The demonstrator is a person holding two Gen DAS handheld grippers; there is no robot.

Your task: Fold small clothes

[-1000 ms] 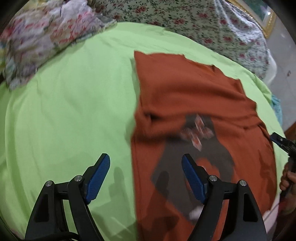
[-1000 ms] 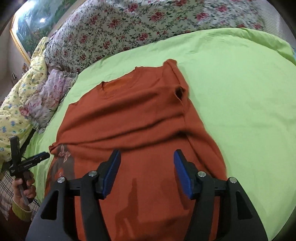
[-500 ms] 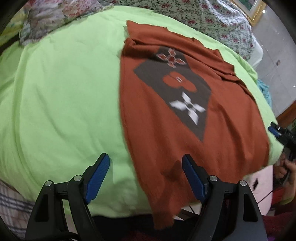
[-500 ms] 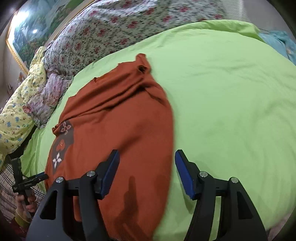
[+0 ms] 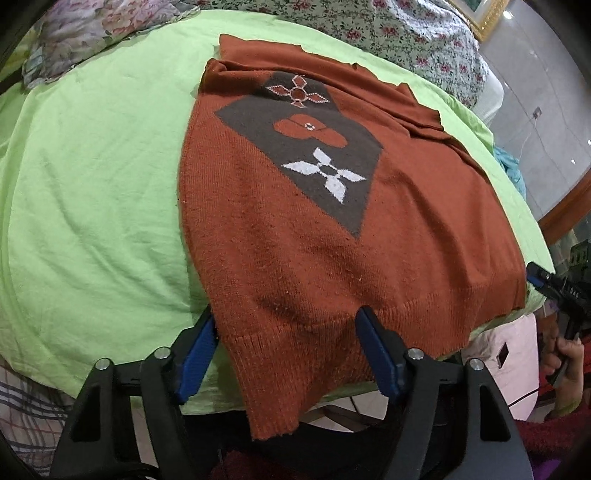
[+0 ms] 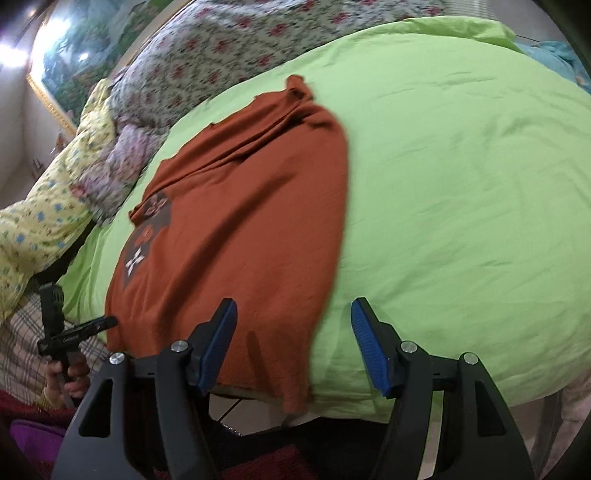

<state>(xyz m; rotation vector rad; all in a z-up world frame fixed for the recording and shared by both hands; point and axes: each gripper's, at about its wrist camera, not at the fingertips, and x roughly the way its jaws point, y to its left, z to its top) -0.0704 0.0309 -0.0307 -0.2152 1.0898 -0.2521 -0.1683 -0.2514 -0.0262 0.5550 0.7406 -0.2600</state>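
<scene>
A rust-orange knit sweater [image 5: 295, 240] with a dark diamond patch and flower motifs lies spread on the green sheet; its ribbed hem hangs over the near bed edge. My left gripper [image 5: 286, 350] is open, its blue pads on either side of the hem's left corner. The sweater also shows in the right wrist view [image 6: 236, 221]. My right gripper [image 6: 293, 343] is open, straddling the sweater's lower right corner at the bed edge. Each gripper shows small in the other's view, the right one [image 5: 554, 291] and the left one [image 6: 74, 332].
The green sheet [image 5: 92, 184] covers the bed [image 6: 461, 184]. Floral bedding [image 6: 221, 55] and a yellow quilt [image 6: 44, 206] lie at the head side. A pinkish pillow [image 5: 85, 29] lies at the far left. A blue cloth [image 5: 511, 166] lies at the far right edge.
Both grippers have drawn back toward the near bed edge and lowered to the sweater's hem. The sweater now lies flatter, its patch fully showing.
</scene>
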